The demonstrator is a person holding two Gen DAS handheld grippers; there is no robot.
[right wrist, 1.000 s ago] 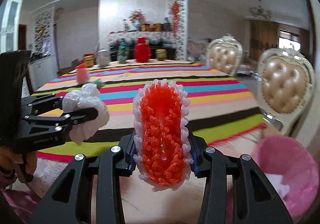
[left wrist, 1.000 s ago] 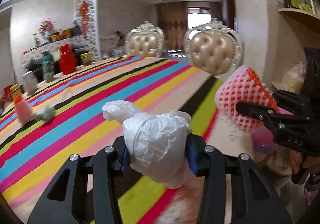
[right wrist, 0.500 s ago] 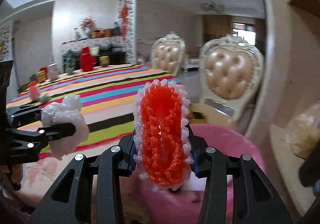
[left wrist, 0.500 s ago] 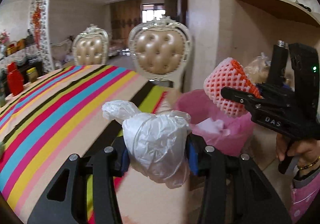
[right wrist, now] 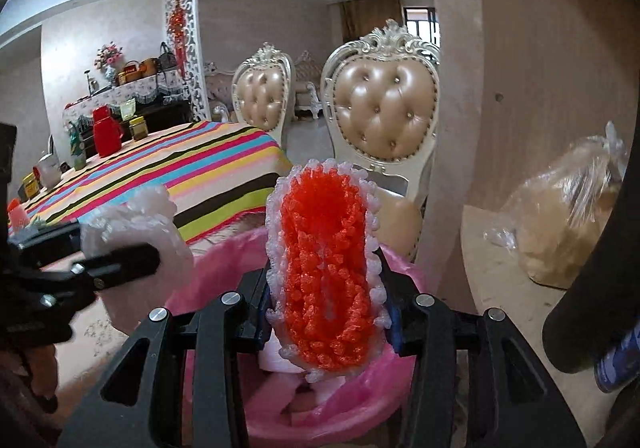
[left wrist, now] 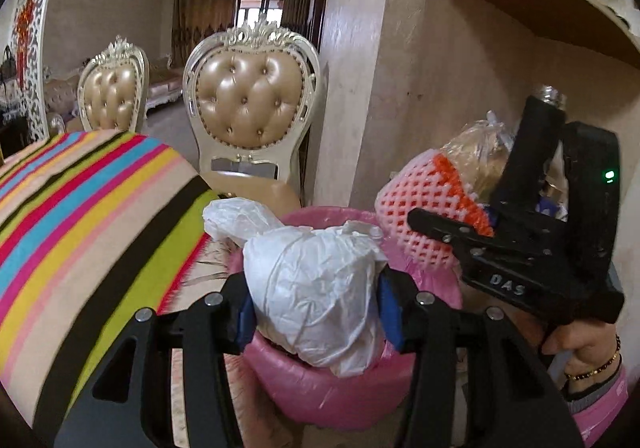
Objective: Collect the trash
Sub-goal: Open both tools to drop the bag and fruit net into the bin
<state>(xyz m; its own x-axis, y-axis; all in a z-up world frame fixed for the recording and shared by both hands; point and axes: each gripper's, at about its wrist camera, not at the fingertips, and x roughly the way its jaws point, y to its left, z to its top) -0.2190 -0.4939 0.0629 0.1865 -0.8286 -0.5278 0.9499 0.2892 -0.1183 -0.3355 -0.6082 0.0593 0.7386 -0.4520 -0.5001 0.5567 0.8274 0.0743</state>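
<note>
A crumpled white plastic bag (left wrist: 312, 288) sits between the blue pads of my left gripper (left wrist: 314, 310), whose jaws are opening while the pads still touch it. It hangs over the pink-lined bin (left wrist: 332, 400). My right gripper (right wrist: 328, 316) has an orange and white foam fruit net (right wrist: 324, 268) between its pads; its jaws are opening too, still pressing the net. The net stands upright above the bin's mouth (right wrist: 360, 400), where white paper lies inside. In the left wrist view the net (left wrist: 424, 220) is just right of the bag.
The table with the striped cloth (left wrist: 80, 216) ends just left of the bin. A padded chair (left wrist: 250, 108) stands behind it against a pillar. A low shelf to the right holds a clear bag of food (right wrist: 568, 216). A hand (left wrist: 580, 344) holds the right gripper.
Both grippers have swung right, away from over the striped table to above the pink bin. The bag and the foam net are still between their pads.
</note>
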